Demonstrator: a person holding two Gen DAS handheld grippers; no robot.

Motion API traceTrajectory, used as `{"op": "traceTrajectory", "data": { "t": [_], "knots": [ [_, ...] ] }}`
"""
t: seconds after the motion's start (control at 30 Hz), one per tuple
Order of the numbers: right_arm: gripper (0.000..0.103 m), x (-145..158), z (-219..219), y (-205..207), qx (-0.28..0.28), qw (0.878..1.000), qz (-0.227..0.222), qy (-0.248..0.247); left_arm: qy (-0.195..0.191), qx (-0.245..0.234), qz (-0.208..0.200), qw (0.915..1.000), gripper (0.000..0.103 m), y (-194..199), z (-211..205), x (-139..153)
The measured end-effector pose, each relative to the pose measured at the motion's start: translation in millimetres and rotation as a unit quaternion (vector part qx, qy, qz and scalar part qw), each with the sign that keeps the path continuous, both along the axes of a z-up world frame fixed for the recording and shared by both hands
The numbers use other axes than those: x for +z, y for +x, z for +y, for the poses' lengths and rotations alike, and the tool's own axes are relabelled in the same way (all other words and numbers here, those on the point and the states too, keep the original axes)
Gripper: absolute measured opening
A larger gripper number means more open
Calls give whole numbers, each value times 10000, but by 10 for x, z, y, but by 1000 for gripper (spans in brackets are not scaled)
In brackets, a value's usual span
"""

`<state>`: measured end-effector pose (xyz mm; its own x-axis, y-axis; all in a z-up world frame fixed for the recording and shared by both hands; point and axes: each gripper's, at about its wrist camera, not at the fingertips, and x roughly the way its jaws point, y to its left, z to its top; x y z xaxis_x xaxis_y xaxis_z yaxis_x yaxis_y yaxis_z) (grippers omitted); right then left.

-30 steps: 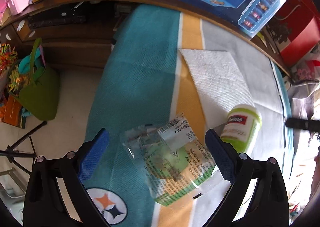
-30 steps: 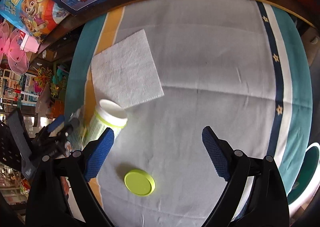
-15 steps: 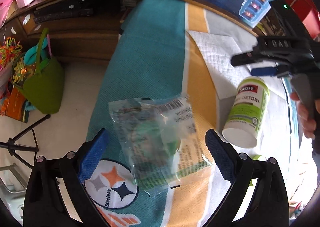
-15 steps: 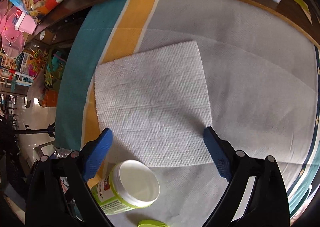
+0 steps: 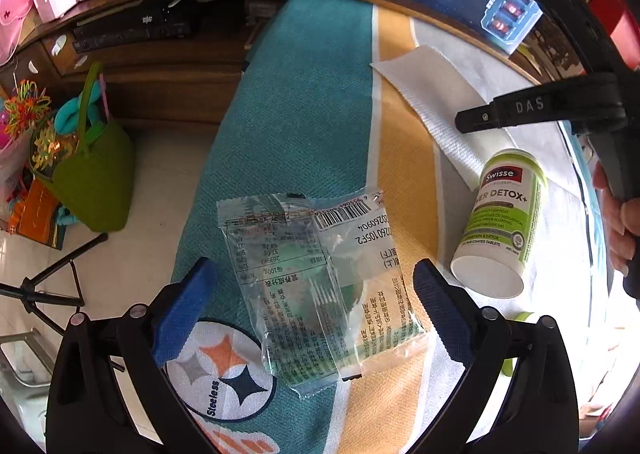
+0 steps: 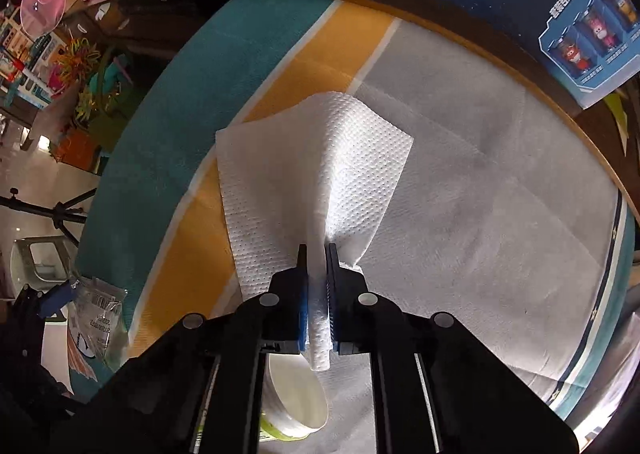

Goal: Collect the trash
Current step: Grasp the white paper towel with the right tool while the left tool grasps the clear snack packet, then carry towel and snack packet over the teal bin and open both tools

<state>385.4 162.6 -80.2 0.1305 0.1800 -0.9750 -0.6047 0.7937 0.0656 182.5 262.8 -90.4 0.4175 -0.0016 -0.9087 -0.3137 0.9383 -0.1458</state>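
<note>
Right gripper (image 6: 317, 254) clamped on a pinched ridge of the white paper towel (image 6: 280, 181); the sheet fans out toward 12 o'clock on the striped cloth (image 6: 480, 173). Open bottle (image 6: 294, 402) at 6 o'clock, under the jaws. Left gripper (image 5: 312, 294) jaws wide, straddling the clear wrapper (image 5: 320, 286), not touching it. Bottle lies on its side at 3 o'clock in the left view.

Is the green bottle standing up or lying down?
Lying down: the Swisse bottle rests on its side on the towel, its white base facing the camera.
</note>
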Motion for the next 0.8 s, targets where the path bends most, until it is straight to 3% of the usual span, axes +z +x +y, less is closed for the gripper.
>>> {"op": "traceTrajectory", "data": {
  "t": [0.13,0.2,0.33,0.8],
  "knots": [
    [4,136,-146,48,-362,9974,172,603,-87,-41,-101,9999,97,-59,-4,7],
    [3,259,-245,57,-556,9947,138,852,190,-30,-120,9997,81,-84,-43,24],
    [3,518,-495,62,-874,9885,12,1231,63,-18,-190,9998,66,-88,-58,75],
    [3,979,-1470,-317,-1237,9790,28,1622,255,8,-734,9970,64,-293,-194,626]
  ]
}}
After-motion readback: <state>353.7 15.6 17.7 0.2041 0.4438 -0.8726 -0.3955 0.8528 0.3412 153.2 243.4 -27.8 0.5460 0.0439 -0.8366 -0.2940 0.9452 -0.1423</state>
